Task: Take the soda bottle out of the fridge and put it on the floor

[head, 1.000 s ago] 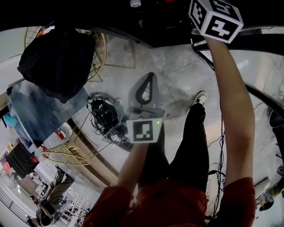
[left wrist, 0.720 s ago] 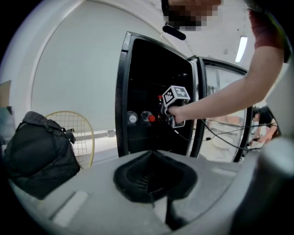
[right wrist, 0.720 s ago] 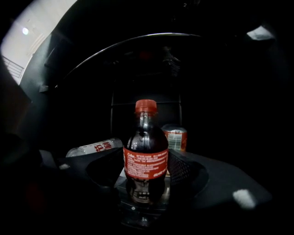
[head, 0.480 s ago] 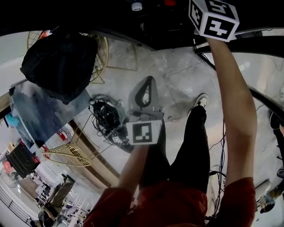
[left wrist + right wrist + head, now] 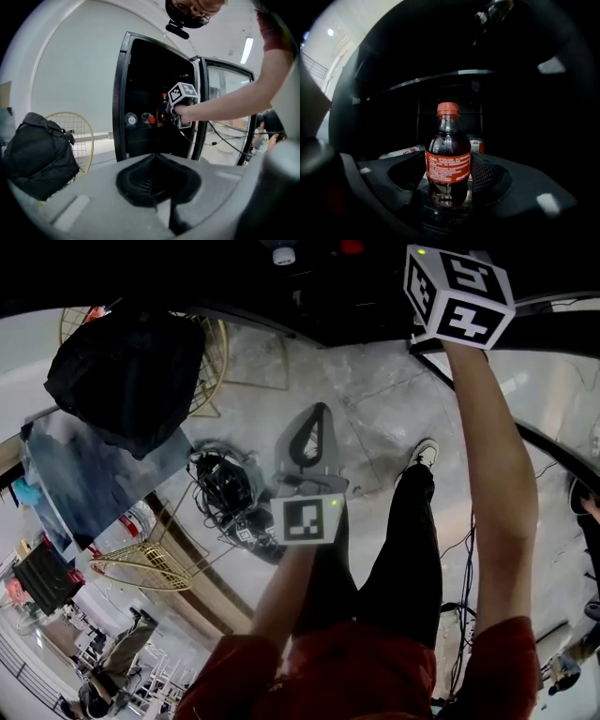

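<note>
The left gripper (image 5: 155, 164) fills the bottom of the view, its grey tongs closed together with nothing between their black pads (image 5: 136, 182). Beyond them stands a black fridge (image 5: 140, 61), its glass door (image 5: 225, 112) swung open to the right. A bare arm reaches in from the right, and its hand (image 5: 183, 114) holds the right gripper (image 5: 165, 116), with its marker cube (image 5: 183, 93), inside the fridge. A dark bottle (image 5: 163, 101) with a red cap stands at that gripper's tip; whether it is gripped cannot be told. A white cap (image 5: 130, 120) and a red cap (image 5: 151, 120) show on the shelf to the left. At far left a black bag (image 5: 37, 154) rests against a gold wire frame (image 5: 80, 133)
</note>
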Action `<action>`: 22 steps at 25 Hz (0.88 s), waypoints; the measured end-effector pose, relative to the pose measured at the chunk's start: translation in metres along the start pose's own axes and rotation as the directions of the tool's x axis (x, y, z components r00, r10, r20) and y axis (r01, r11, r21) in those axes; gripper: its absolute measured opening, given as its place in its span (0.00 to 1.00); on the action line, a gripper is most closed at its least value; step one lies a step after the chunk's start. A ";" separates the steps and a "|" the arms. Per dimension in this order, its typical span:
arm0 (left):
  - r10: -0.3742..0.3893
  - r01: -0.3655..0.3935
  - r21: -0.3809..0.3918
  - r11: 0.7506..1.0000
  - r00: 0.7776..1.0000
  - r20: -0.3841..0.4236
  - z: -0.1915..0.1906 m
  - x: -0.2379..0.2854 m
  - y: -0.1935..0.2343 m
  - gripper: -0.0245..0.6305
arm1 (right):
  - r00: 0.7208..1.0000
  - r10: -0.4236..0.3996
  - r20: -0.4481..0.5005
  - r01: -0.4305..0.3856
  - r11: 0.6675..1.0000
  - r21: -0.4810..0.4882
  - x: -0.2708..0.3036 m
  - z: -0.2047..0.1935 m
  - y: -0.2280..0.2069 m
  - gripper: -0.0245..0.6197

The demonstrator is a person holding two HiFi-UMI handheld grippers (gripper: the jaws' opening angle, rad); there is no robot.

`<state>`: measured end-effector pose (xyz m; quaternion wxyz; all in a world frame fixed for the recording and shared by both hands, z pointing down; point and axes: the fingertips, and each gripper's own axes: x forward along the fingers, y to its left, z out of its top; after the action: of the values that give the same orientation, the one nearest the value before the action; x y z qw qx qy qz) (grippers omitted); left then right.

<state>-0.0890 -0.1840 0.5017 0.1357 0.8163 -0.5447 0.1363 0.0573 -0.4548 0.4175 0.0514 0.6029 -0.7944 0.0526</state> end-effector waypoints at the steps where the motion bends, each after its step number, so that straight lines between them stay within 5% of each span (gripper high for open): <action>1: 0.000 0.000 -0.006 1.000 1.000 0.003 0.000 0.000 -0.002 0.04 | 1.000 0.001 0.005 -0.001 1.000 0.008 -0.004 0.002 0.000 0.48; 15: 0.006 -0.006 -0.026 1.000 1.000 0.008 0.004 -0.004 -0.015 0.04 | 0.997 0.076 0.032 -0.077 0.997 0.011 -0.117 -0.013 0.045 0.48; 22: 0.030 -0.030 -0.014 0.999 0.999 0.016 0.010 -0.006 -0.011 0.04 | 0.991 0.103 -0.084 -0.100 0.994 0.036 -0.185 -0.068 0.068 0.48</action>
<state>-0.0807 -0.1788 0.4894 0.1349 0.8081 -0.5589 0.1281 0.0427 -0.2508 0.4564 0.0731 0.5595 -0.8203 0.0938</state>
